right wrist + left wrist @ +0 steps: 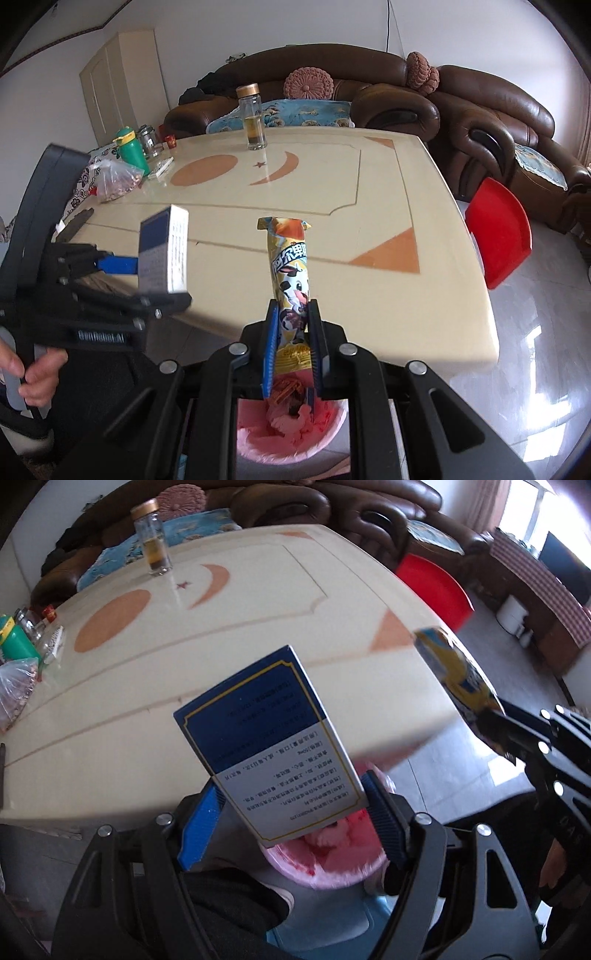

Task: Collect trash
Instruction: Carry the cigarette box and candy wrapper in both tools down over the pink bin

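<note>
While both claws hang past the desk's [369,206] near edge, my left claw [291,812] grips the blue box [266,738] and my right claw [291,332] pinches the snack wrapper [290,266], long axis pointing away. Pink bin [295,439] sits right below both, right one nearer I'd say.

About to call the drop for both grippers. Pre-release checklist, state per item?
1. Left gripper clamped on box: ok.
2. Right gripper shut on wrapper: ok.
3. Bin with pink liner below the right gripper: ok.
4. Box over the bin mouth: ok for its lower end only; the rest hangs over the table.
5. Grippers apart, not touching: ok.
6. Room left in the bin: cannot tell; crumpled pink stuff fills much of it.
</note>
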Tool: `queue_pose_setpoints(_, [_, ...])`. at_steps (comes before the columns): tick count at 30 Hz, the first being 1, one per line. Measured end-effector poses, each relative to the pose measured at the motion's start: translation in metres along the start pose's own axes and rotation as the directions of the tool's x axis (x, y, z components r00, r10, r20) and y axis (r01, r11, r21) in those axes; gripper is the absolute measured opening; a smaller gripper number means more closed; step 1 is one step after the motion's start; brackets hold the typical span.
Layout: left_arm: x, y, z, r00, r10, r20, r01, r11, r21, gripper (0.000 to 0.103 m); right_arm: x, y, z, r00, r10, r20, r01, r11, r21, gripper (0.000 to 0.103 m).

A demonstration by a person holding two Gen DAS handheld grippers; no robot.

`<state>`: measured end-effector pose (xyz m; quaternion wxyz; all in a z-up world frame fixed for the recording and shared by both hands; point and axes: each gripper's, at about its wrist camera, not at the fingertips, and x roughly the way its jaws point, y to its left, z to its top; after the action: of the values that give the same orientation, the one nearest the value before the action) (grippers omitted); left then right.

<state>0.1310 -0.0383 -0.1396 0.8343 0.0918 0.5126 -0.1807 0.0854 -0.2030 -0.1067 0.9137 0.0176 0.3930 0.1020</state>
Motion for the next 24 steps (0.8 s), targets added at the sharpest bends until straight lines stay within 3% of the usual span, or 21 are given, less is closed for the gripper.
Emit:
queue_pose_setpoints(11, [0.019,-0.016,-0.056,0.996,-0.064,-0.06,0.065,0.998,0.025,0.073,0.006,0.012,-0.064,0.993,0.0,-0.116,0.006,0.999,0.048,0.016])
queue_pose_setpoints(14, [0.035,-0.015,-0.066,0.988,-0.11,-0.107,0.111,0.994,0.007,0.073,0.014,0.012,-0.077,0.99,-0.006,-0.142,0.014,0.998,0.053,0.016])
queue_pose_setpoints(24, [0.083,-0.017,-0.086,0.976,-0.106,-0.192,0.109,0.994,0.002,0.073,0.06,0.007,-0.105,0.971,0.011,-0.238,0.008,0.997,0.075,0.016])
